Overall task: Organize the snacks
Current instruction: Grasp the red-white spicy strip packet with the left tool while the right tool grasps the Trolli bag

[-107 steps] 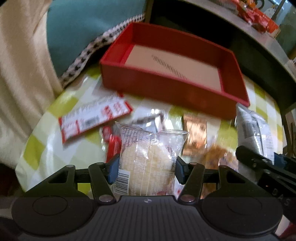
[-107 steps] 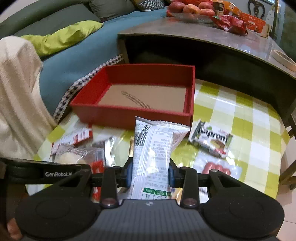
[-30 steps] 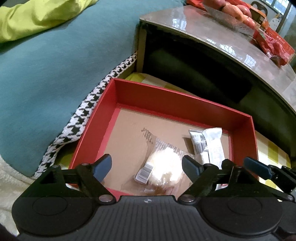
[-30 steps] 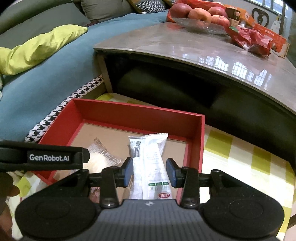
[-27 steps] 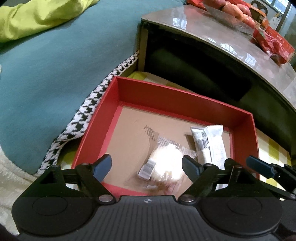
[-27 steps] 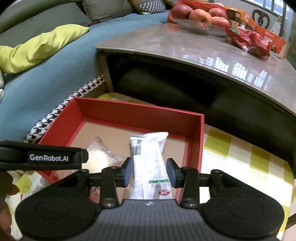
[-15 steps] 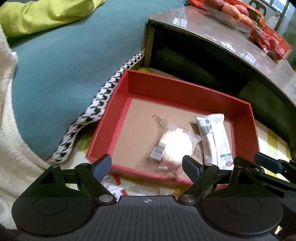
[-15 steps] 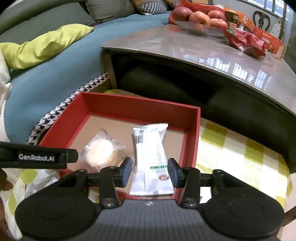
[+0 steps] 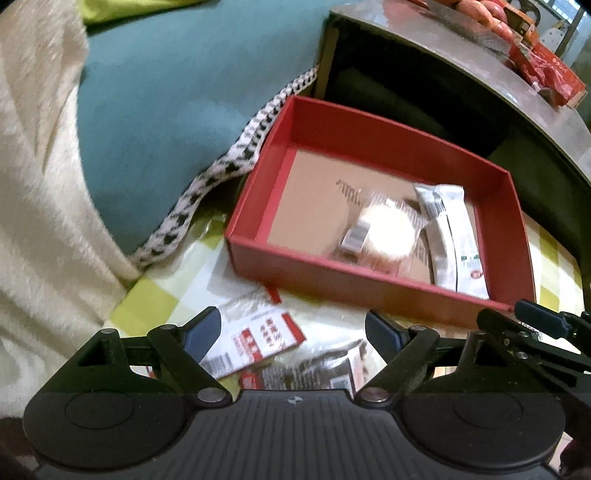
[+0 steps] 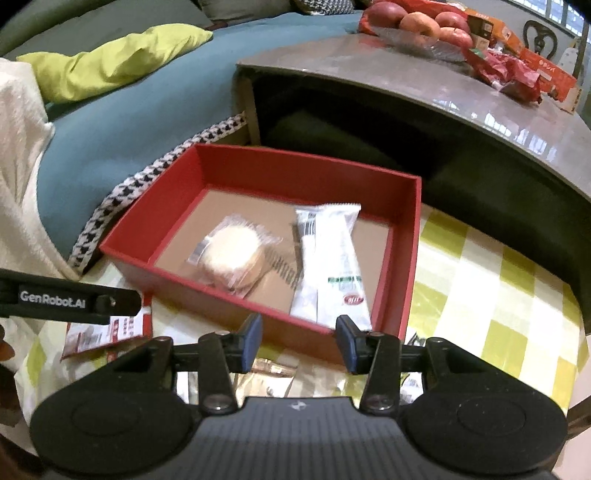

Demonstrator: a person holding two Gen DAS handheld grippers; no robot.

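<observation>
The red box point(image 9: 369, 280) point(image 10: 207, 295) stands on the green-checked tablecloth point(image 10: 480, 295). Inside it lie a round pale cake in a clear wrapper point(image 9: 384, 232) point(image 10: 232, 254) and, to its right, a long white packet point(image 9: 454, 236) point(image 10: 332, 258). My left gripper point(image 9: 293, 328) is open wide, held over loose snacks in front of the box: a red-and-white packet point(image 9: 258, 339) point(image 10: 107, 332) and a dark packet point(image 9: 314, 369). My right gripper point(image 10: 299, 341) is open with nothing between its pads, just before the box's front wall.
A grey low table point(image 10: 406, 85) with apples point(image 10: 417, 22) and red packets stands behind the box. A teal cushion point(image 9: 184, 92) with houndstooth trim and a cream blanket point(image 9: 37, 221) lie at the left. More wrappers lie under the right gripper.
Both grippers have drawn back from the box toward the near snacks. The right gripper has let go of the white packet, which now lies in the box.
</observation>
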